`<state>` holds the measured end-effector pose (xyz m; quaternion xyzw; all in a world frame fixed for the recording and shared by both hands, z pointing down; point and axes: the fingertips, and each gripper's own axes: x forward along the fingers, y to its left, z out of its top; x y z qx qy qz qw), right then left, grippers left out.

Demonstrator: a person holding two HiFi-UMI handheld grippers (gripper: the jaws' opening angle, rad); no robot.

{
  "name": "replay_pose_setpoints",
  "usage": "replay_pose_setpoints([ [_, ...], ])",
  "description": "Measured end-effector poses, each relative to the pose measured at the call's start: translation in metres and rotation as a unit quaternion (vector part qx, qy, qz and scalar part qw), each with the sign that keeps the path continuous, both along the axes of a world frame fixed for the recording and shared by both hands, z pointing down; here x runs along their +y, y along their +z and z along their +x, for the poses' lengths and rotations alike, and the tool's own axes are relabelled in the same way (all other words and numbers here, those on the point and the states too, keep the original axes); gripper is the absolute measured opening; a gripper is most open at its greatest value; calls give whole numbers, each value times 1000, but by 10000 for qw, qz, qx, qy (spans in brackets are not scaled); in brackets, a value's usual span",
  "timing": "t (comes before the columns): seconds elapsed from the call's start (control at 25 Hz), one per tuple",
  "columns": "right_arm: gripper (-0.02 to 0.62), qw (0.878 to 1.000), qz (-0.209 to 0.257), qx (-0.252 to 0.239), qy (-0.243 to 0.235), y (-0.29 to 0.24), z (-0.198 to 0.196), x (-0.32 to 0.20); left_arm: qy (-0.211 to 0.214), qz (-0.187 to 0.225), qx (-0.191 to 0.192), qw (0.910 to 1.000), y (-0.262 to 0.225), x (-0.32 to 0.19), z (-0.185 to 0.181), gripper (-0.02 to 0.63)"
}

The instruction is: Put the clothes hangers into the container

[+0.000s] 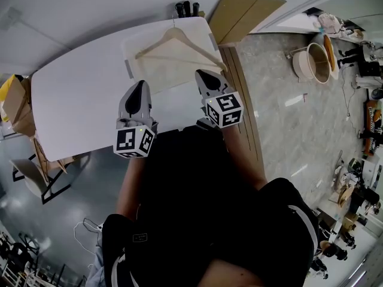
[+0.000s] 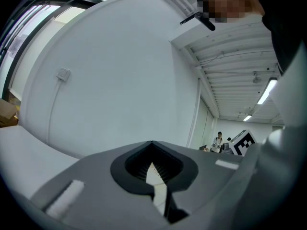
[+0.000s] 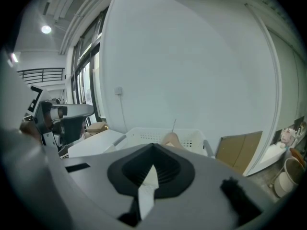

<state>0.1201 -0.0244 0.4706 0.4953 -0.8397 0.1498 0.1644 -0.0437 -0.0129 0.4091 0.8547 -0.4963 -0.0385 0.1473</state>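
Resting in the container (image 1: pixel 128 57) at the tabletop's (image 1: pixel 78 100) far edge, the wooden hanger (image 1: pixel 177 39) looks light, stiff, smooth; take its shoulder arm. Your left gripper (image 1: pixel 140 85) and right gripper (image 1: pixel 204 74) are closed, empty.

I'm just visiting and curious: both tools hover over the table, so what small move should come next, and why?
Probably just lower both to rest. The wooden hanger already lies in the white container, no other hanger shows on the table, and the left gripper and right gripper are shut and empty.
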Motion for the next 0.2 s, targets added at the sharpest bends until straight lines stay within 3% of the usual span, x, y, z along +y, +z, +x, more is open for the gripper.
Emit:
replay_pose_setpoints([
  [0.2,15,10000,-21,20,-31,1,-1,2,8,-5,-10,10000,0,1,0,5],
])
